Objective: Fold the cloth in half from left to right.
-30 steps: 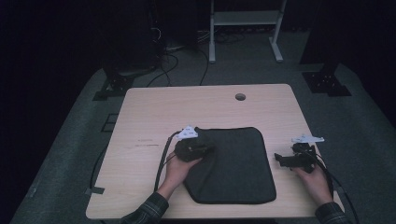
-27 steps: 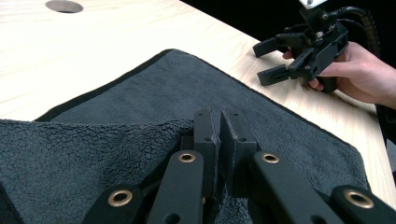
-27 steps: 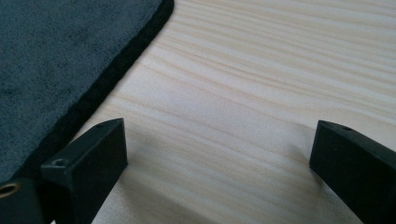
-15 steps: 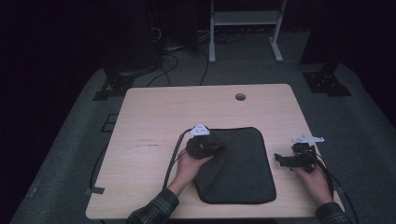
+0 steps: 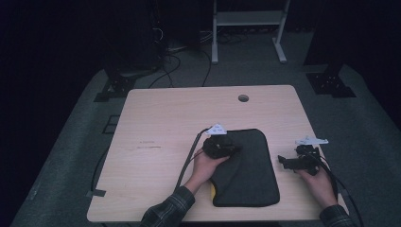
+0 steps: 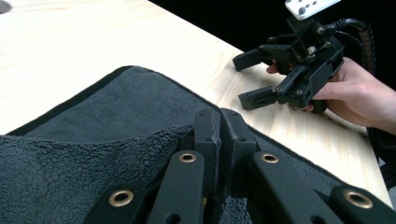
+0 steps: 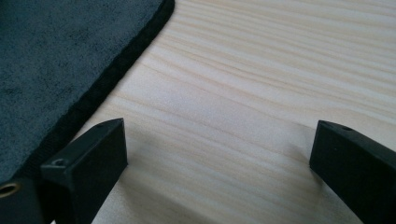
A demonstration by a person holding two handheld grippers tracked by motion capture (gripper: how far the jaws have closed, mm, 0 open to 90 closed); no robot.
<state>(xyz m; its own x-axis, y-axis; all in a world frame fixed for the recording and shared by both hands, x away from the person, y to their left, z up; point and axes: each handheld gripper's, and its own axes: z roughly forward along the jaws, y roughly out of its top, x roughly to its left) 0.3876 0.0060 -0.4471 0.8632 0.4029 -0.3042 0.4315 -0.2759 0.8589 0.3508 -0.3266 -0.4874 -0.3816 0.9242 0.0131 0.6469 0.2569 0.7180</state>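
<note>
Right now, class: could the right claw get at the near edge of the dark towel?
Probably yes: the right claw is open, and bare table separates it from the towel, whose right edge lies unblocked.

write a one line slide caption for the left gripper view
Left gripper shut on a fold of the dark towel, right gripper open over the wooden table beyond.

Your high view looks forward and down from above your side, taking in the whole table [image 5: 161, 123] from some way off. Your left gripper view sits low and close over the dark mat [image 6: 116, 126], facing across it toward the right gripper [image 6: 254, 77]. Your right gripper view hovers close over bare wood, catching that same mat's edge.
</note>
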